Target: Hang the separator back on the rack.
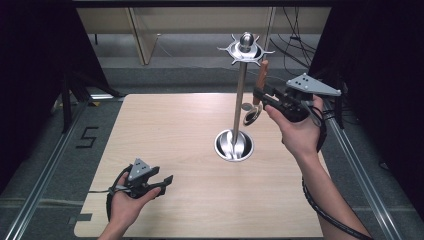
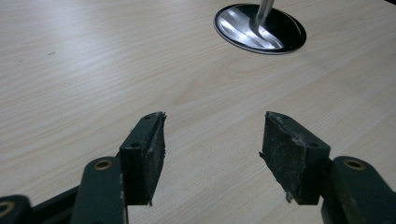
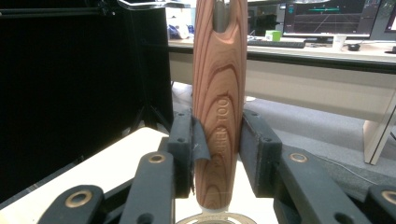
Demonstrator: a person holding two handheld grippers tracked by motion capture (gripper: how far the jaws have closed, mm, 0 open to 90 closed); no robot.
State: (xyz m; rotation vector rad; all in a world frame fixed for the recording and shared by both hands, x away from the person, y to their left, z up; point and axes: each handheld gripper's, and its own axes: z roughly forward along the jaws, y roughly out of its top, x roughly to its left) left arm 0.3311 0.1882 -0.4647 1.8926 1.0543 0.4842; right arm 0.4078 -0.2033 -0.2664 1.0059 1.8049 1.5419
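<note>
A: Start at the right tool [image 3: 215,154] – what's it doing?

B: Clamped on a wooden handle [image 3: 219,98], pads pressing both sides near its lower end. It's a utensil; in the high view its metal strainer-like head [image 1: 251,114] hangs below the tool, just beside the rack pole [image 1: 239,100].

A: And the left tool [image 2: 212,140]?

B: Jaws apart, nothing between them, resting low over the counter [image 2: 93,70] at the near left, well apart from the rack.

A: Where's the utensil vs. the rack?

B: Up off the counter, right of the pole, handle tip near the hook crown [image 1: 245,49] at the top. The rack's round base [image 1: 234,145] sits mid-counter. Can't tell if the handle's slot is on a hook yet; in the right gripper view the slot sits at the very top edge w/ sthg grey inside it.

A: Which way does it point?

B: Long axis close to upright, leaning slightly; handle end up, head down.

A: How to do this step well?

B: My read: it's hanging the utensil on the rack. Keep the grip firm, keep the axis upright so the slot faces a prong, ease it on, let it settle before opening. Risk: the head knocks the pole and the rack rocks, so approach slowly & keep the left tool ready to steady the base
</note>
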